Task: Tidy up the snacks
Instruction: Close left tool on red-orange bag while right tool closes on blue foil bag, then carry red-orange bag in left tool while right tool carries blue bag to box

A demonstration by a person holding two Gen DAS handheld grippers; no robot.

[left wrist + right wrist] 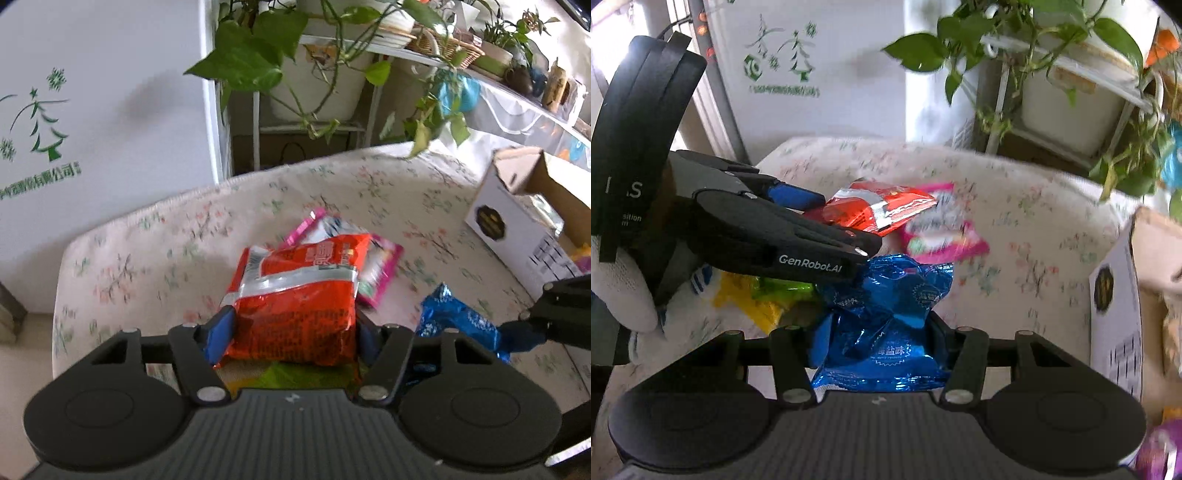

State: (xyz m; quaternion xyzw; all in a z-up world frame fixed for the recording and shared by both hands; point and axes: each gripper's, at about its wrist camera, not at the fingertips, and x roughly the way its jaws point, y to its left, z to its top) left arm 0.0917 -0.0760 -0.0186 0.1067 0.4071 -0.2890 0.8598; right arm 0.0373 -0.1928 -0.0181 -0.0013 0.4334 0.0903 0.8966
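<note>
My left gripper (293,328) is shut on a red snack packet (295,299) and holds it above the floral tablecloth (147,236). A pink packet (373,266) lies on the cloth just beyond it. My right gripper (881,343) is shut on a blue foil packet (886,325), which also shows in the left wrist view (458,317). In the right wrist view the left gripper (831,210) sits to the left with the red packet (879,210), and the pink packet (942,232) lies beyond. A yellow-green packet (768,299) lies under the left gripper.
An open cardboard box (524,221) with packets inside stands at the right table edge; it also shows in the right wrist view (1119,295). Potted plants on a metal rack (314,74) stand behind the table. A white panel (92,110) stands at the back left.
</note>
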